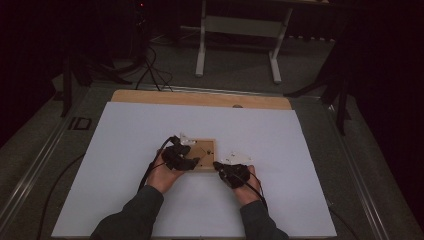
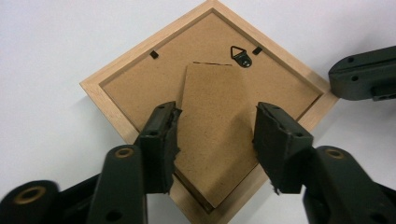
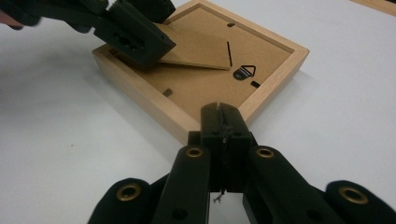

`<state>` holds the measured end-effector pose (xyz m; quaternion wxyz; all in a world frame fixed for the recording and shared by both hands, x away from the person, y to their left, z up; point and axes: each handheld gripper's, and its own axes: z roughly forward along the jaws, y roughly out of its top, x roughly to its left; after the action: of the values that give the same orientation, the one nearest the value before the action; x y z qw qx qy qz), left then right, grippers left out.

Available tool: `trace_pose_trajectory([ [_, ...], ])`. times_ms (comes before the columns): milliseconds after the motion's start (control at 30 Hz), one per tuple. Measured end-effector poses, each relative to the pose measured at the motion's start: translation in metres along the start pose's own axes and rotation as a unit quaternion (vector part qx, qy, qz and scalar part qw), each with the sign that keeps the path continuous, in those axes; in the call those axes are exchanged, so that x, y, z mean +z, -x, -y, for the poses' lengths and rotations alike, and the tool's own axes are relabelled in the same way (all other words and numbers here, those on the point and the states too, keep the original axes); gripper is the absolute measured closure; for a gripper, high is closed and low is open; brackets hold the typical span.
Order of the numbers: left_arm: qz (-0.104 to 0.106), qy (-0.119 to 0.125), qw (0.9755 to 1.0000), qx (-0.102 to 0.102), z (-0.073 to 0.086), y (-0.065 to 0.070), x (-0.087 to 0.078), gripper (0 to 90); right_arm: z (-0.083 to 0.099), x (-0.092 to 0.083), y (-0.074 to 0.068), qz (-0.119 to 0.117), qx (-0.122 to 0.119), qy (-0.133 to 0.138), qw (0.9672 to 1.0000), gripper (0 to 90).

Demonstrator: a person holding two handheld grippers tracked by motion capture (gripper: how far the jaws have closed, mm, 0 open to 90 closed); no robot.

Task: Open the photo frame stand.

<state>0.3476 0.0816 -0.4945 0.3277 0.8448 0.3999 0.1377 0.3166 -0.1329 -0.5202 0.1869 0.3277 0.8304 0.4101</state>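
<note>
Your work surface is a white sheet [image 1: 125, 150] laid over a wooden board [image 1: 200, 98], on the table in the high view. Near the middle of that sheet lies a small wooden picture frame [image 1: 209, 148], face down, with its brown backing board [image 2: 140, 88] up.

The frame sits between your two hands. Your left hand [image 1: 162, 177] comes in at the frame's left side, your right hand [image 1: 247, 192] at its lower right corner.

Your left gripper [image 1: 181, 156] hangs over the frame's left half. In the left gripper view its jaws stand apart, one on each side of the fold-out easel stand [image 2: 215, 135] on the backing; whether the pads press the stand's edges I cannot tell. In the right gripper view the stand is tilted up off the backing at the end under that gripper, and attached near the hanger.

Your right gripper [image 3: 222, 122] has its jaws pressed together with nothing between them. Their tip sits right against the frame's near corner; contact looks likely but I cannot confirm it.

Smallest items, on the backing: a black triangular hanger [image 2: 241, 55] near one corner, and small black retaining tabs [image 2: 154, 54] at the inner edge of the frame
</note>
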Motion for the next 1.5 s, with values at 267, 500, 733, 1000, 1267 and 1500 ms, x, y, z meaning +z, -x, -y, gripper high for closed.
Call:
trace_pose_trajectory([
  [267, 0.0, -0.012, 0.9999, 0.003, 0.009, -0.001, -0.002, 44.0, 0.0, 0.0, 0.0, 0.0, 0.0, 0.0, 1.0, 89.7],
  [500, 0.0, -0.017, 0.9999, 0.005, 0.011, -0.001, -0.005, 50.1, 0.0, 0.0, 0.0, 0.0, 0.001, 0.0, 1.0, 89.7],
  [733, 0.005, -0.008, 1.0, -0.003, 0.005, -0.002, -0.01, 50.1, 0.0, 0.0, 0.0, -0.001, 0.001, 0.0, 1.0, 89.7],
  [1000, 0.021, 0.017, 0.9993, -0.026, -0.005, -0.004, -0.017, 49.2, 0.0, 0.0, 0.0, 0.0, 0.0, 0.0, 1.0, 89.7],
  [1267, 0.053, -0.002, 0.9971, -0.054, -0.003, -0.012, -0.018, 44.2, 0.0, 0.0, 0.0, -0.002, 0.001, 0.001, 1.0, 89.6],
  [1500, 0.062, -0.013, 0.996, -0.063, -0.002, -0.013, -0.016, 43.0, 0.0, 0.0, 0.0, -0.001, 0.002, 0.001, 1.0, 89.6],
])
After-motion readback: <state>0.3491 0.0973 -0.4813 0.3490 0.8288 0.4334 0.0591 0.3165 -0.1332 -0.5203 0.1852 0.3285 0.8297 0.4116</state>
